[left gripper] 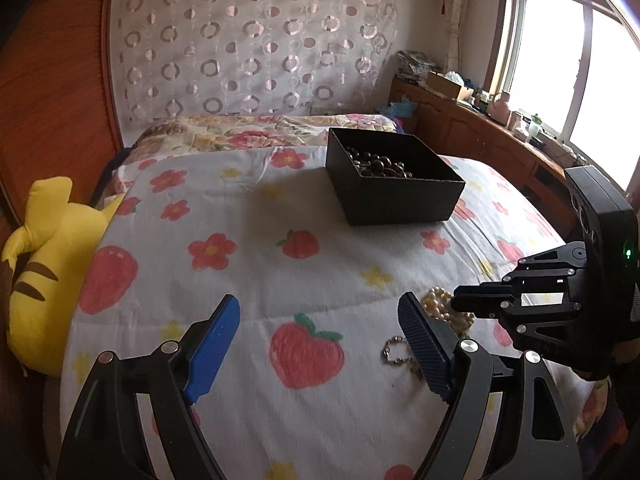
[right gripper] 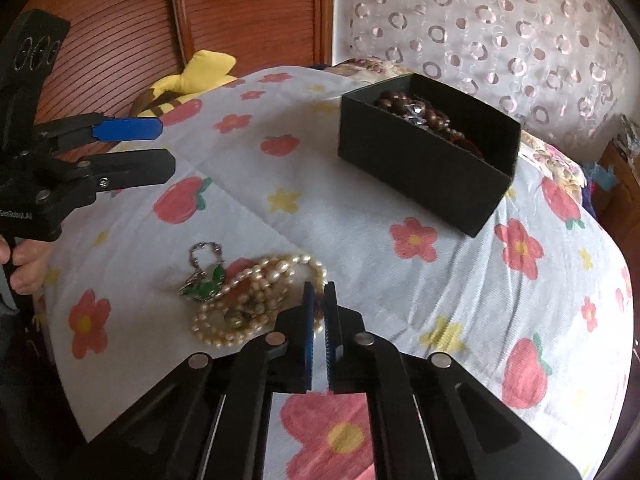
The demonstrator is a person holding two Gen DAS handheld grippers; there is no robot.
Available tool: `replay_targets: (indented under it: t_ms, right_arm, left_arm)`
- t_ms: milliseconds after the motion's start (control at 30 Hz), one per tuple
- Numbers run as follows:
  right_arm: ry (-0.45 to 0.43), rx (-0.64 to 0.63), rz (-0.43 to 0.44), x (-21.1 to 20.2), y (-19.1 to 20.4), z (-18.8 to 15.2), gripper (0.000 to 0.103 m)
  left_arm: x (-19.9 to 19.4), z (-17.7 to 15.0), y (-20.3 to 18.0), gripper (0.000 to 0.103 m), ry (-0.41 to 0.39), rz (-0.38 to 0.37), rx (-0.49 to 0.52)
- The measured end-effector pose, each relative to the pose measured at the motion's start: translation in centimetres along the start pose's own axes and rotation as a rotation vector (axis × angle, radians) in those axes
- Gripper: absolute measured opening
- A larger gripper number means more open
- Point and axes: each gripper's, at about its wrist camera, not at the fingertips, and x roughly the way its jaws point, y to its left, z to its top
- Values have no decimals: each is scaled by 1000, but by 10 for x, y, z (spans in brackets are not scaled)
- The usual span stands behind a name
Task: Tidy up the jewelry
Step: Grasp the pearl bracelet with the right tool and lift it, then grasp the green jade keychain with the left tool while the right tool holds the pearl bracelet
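Left gripper (right gripper: 160,148): fingers spread wide, holding nothing, hovering over the bed (right gripper: 400,280).
Green pendant chain (right gripper: 204,276): loose on the bedspread, touching the pearls.
Pearl necklace (right gripper: 256,300): heaped; a strand passes between the right gripper (right gripper: 319,292) fingers, nearly clenched, seemingly pinching it.
Black box (right gripper: 420,168): beyond, holding brown beads (right gripper: 400,102).
Risk: the pendant chain may snag and drag along; the strand may slip.
Writing: small print on the left gripper body, unreadable.

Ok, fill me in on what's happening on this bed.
A person is sorting jewelry with a gripper in each hand. The right gripper is nearly shut at the edge of the pearl necklace lying on the bedspread; whether it actually pinches a strand is hard to tell. A green pendant chain lies beside the pearls. The left gripper hangs open and empty nearby. The black box further back already holds brown beads.
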Motion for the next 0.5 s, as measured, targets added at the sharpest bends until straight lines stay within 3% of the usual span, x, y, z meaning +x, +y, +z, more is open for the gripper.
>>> replay_targets:
  t_ms: [167,500]
  right_arm:
    - [-66,5,-18,-25,6,-6,5]
    - [-260,25,-87,-123,2,-13,5]
  left_arm:
    - [-4,-8,-4,78,5,-3,7]
    - [-11,-16,-19,78,14,-18,16]
